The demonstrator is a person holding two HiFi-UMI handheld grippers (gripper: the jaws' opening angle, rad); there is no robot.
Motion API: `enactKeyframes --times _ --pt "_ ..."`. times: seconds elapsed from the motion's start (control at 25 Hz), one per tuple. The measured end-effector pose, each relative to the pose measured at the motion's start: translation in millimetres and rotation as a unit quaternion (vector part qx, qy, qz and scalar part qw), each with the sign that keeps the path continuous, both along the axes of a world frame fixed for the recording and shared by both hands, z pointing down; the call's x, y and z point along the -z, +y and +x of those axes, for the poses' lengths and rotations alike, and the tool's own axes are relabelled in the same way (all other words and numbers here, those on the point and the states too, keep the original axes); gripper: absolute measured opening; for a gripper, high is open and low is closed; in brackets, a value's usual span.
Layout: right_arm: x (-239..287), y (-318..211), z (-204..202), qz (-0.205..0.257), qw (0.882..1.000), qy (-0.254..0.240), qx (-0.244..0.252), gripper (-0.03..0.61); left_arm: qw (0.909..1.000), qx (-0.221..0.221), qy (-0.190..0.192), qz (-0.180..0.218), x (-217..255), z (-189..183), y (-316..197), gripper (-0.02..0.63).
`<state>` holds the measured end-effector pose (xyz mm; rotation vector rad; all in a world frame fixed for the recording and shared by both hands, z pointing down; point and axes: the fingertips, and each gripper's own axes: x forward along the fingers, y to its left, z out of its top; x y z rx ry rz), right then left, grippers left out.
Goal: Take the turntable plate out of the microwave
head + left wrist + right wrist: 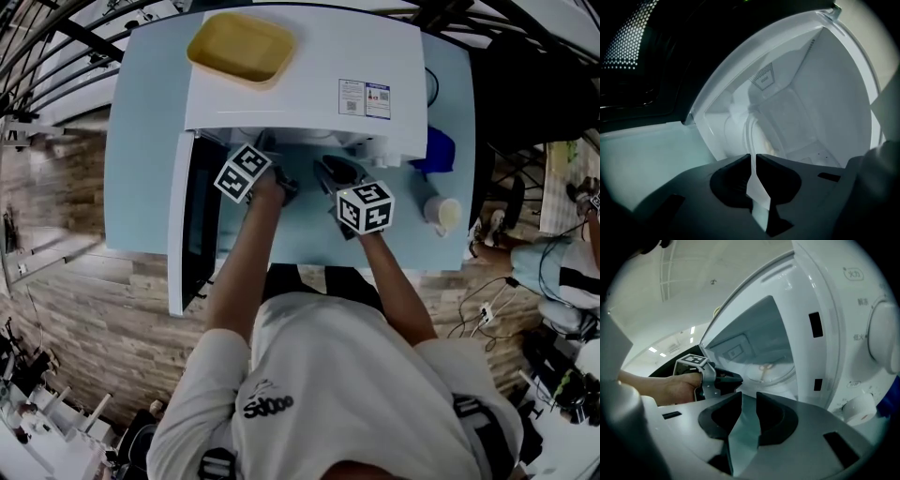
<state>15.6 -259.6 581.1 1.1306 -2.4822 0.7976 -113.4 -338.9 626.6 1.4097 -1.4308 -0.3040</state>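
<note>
The white microwave [309,94] stands on a light blue table [141,169] with its door [192,220] swung open to the left. Inside the cavity lies the clear glass turntable plate [766,371], also visible as a pale disc [757,129] in the left gripper view. My left gripper [286,186] reaches into the mouth of the cavity; its jaws [753,157] stand almost together, with the plate's near rim running into the thin gap. My right gripper [330,169] hangs in front of the opening, open [748,397] with nothing between its jaws. It sees the left gripper [735,378] at the plate's edge.
A yellow tray [242,47] rests on top of the microwave. A pale cup [443,214] and a blue object [433,150] stand on the table right of it. The control panel's knob [886,333] is to the right of the cavity. Wooden floor surrounds the table.
</note>
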Motion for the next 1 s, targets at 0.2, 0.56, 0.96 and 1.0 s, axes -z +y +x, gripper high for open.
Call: enactKeyframes --times 0.2,0.56,0.96,1.0 --pt "-13 -13 -3 -0.028 0.998 -0.036 -0.049 0.1 0.9996 -0.024 -0.002 0.011 2 13 6 0.044" --pt "-32 -46 -24 -0.085 0.985 -0.124 -0.083 0.129 0.9946 -0.068 -0.053 0.058 13 18 6 0.017" --pt "-37 -60 -26 -0.09 0.979 -0.143 -0.111 0.13 0.9933 -0.074 -0.076 0.046 15 19 2 0.087" --pt "-37 -61 -25 -0.089 0.98 -0.142 -0.112 0.129 0.9932 -0.069 -0.08 0.049 17 17 2 0.093"
